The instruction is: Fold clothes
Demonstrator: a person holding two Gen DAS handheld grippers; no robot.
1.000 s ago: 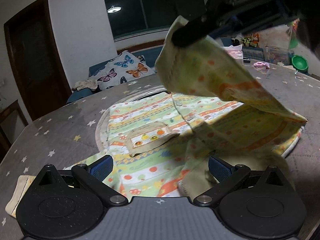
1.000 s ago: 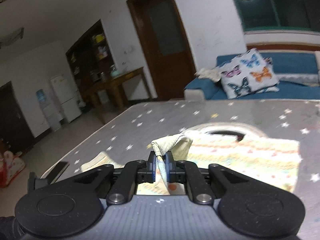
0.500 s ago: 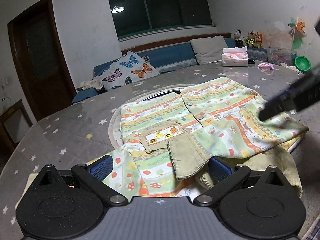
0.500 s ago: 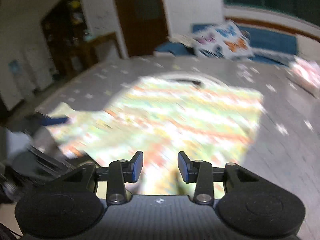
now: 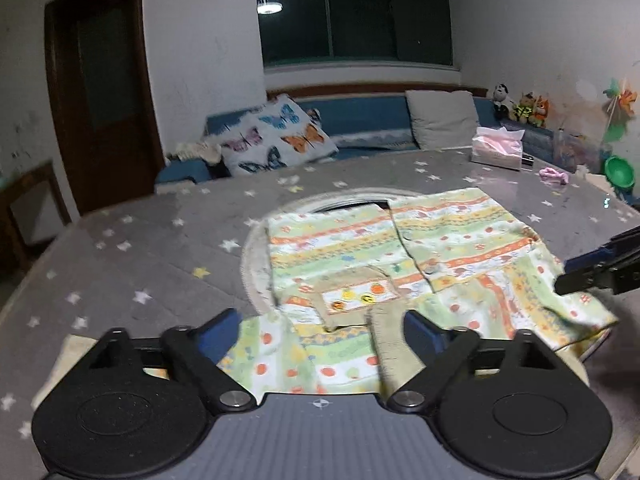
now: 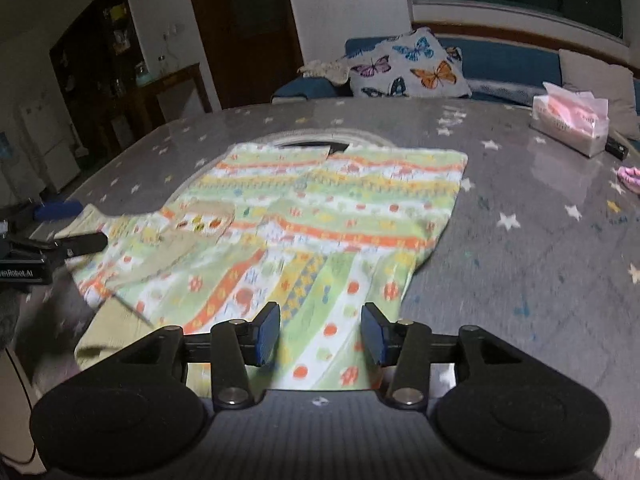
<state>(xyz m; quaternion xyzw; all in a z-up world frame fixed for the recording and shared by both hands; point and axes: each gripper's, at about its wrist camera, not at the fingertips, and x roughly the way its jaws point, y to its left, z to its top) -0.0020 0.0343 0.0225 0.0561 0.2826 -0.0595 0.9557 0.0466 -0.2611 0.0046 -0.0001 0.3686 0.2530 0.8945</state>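
Observation:
A child's striped green, orange and white shirt [image 5: 400,248] lies flat on the grey star-patterned table [image 5: 132,248], a sleeve folded across its front; it also shows in the right wrist view [image 6: 320,224]. My left gripper [image 5: 320,336] is open and empty over the shirt's near edge. My right gripper [image 6: 320,334] is open and empty over the shirt's near hem. The right gripper's fingers [image 5: 592,276] show at the right edge of the left wrist view. The left gripper's fingers [image 6: 80,242] show at the left edge of the right wrist view.
A pink tissue box [image 6: 572,120] stands at the table's far right, with a small pink item [image 6: 630,178] near it. A green bowl [image 5: 619,172] sits at the far right edge. A blue sofa with a butterfly pillow [image 5: 276,140] lies behind the table.
The right gripper let go of the sleeve it held up, and the sleeve now lies folded on the shirt. The right gripper opened and pulled back to the hem. The left gripper stayed open.

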